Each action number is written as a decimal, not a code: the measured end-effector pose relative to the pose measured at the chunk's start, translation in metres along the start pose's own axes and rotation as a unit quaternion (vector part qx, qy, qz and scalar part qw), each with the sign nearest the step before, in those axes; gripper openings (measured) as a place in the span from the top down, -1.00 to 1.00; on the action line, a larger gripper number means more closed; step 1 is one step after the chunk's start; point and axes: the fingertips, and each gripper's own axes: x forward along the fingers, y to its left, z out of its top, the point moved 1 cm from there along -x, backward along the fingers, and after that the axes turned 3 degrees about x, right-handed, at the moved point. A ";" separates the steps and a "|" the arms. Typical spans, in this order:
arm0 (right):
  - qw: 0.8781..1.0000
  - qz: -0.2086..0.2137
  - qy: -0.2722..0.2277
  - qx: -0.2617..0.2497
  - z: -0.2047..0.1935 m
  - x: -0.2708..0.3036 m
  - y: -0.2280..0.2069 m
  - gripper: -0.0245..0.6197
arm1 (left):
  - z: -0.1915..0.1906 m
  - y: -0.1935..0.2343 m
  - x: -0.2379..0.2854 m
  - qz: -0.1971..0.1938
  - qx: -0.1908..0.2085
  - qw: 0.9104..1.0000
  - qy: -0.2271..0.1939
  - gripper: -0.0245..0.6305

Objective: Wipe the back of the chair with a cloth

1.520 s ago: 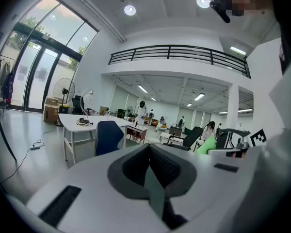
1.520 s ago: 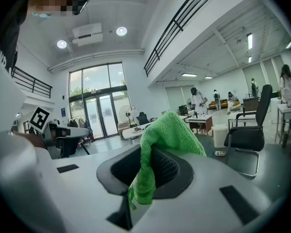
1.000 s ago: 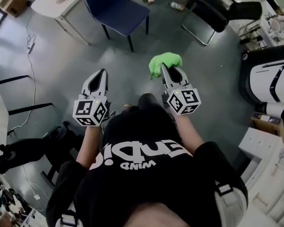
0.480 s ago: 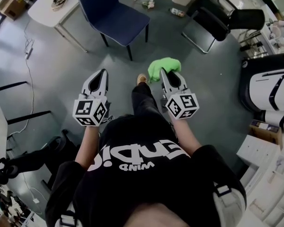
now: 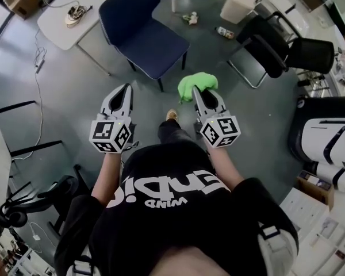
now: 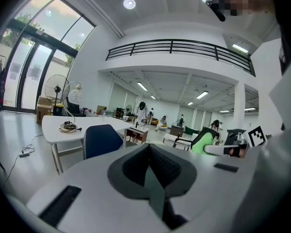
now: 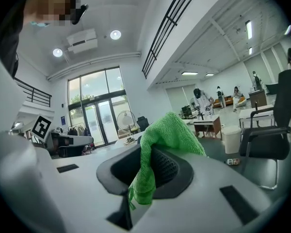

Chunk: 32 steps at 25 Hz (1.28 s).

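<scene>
Now, R tool point(image 5: 198, 92) pinches green cloth point(image 5: 191, 84); L tool point(image 5: 126, 89) pressed together; shirt point(image 5: 178, 217) print reads "WIND".

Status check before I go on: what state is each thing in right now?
left gripper: tongs shut, nothing held
right gripper: tongs shut on green cloth
green cloth: bunched, draped over the tong tips
blue chair: upright, untouched
black chair: upright, untouched
</scene>
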 end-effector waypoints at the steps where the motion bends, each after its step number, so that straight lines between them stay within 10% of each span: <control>1: 1.000 0.006 0.001 -0.001 0.006 0.009 -0.007 0.77 | 0.005 0.001 0.011 0.005 -0.001 1.000 -0.002 0.93; 15: 0.998 0.059 0.018 0.003 0.047 0.111 -0.066 0.77 | 0.036 0.035 0.095 0.067 -0.004 0.998 -0.010 0.93; 32: 0.999 0.049 0.017 0.004 0.079 0.275 -0.085 0.76 | 0.068 0.149 0.210 0.050 -0.013 0.999 0.000 0.93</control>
